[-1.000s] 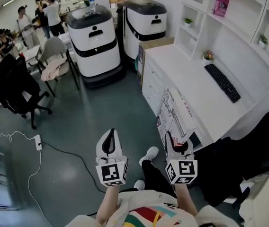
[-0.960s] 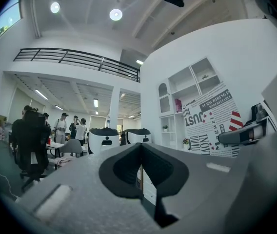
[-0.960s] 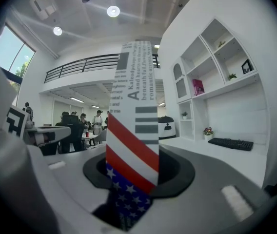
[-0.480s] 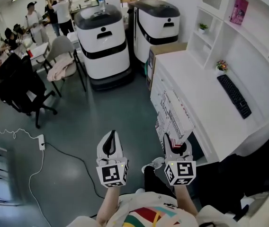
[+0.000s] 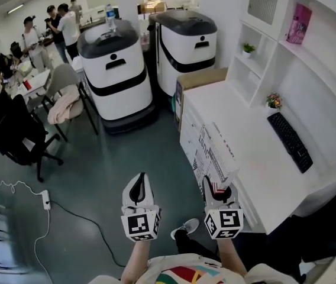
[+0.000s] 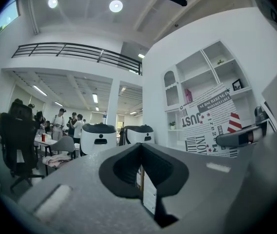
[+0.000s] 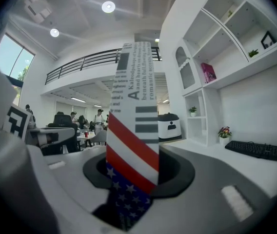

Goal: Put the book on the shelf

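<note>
Gripping the book (image 5: 214, 152) by its near end in the right gripper (image 5: 217, 189), jaws part-way apart and pressed on both covers. Holding it on edge and pointing away from the body, stars and stripes at the gripped end, black newsprint lettering further out. Placed over the desk's (image 5: 257, 176) front edge, about midway along, with the floor (image 5: 126, 152) on its left side. Not on the shelf (image 5: 310, 64) yet: well apart from it, across the whole desktop. Holding the left gripper (image 5: 137, 187) alongside over the floor, apart from the book, jaws closed to a thin slit with nothing between. Toward the desk's back edge: a keyboard (image 5: 289, 141) and a pot of flowers (image 5: 273, 99). In the shelf: a pink book (image 5: 299, 23) upright and a small plant (image 5: 248, 48). Past the desk's far end: two white machines (image 5: 112, 70) side by side. Further left: a dark chair (image 5: 14, 132) and people (image 5: 61, 22) standing near tables.
</note>
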### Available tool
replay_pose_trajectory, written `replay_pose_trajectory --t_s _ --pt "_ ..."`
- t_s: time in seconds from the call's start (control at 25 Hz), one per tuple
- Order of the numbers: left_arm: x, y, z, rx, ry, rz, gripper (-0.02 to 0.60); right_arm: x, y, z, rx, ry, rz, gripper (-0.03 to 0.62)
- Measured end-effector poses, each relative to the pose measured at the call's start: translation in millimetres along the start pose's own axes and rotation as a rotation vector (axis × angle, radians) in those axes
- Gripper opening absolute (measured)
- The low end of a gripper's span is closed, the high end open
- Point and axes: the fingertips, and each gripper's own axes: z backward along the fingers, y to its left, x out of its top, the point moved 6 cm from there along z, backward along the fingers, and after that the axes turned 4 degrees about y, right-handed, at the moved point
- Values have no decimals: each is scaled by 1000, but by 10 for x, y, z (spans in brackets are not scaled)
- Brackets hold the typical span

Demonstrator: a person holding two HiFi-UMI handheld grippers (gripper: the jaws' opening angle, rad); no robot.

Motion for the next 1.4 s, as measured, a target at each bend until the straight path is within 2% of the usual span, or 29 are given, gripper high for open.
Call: replay_pose_trajectory --t_s 0.16,0.32,0.56,0.68,0.8,1.12,1.4 --pt "44 -335 -606 -68 22 -2 -2 101 -508 -278 -50 -1 -19 152" --pt "207 -596 -1133 -137 -7 -30 -2 189 -953 -519 -120 -16 -41 152" --pt "382 -652 -1682 -157 -35 -53 -2 283 -1276 -726 -178 -41 -80 152" --pt "420 -767 -1869 -205 -34 -59 -2 305 -1403 -665 -237 -56 -88 152" --pt "421 -1095 -2145 -311 -43 -56 -2 273 -1624 -580 -334 -61 -99 152" --pt "570 -2306 -2900 -674 -95 -64 -2 326 -2274 -188 -674 -105 -117 152" --pt "749 -3084 -3483 -927 -130 -60 -2 443 -2591 82 -968 -150 -143 152"
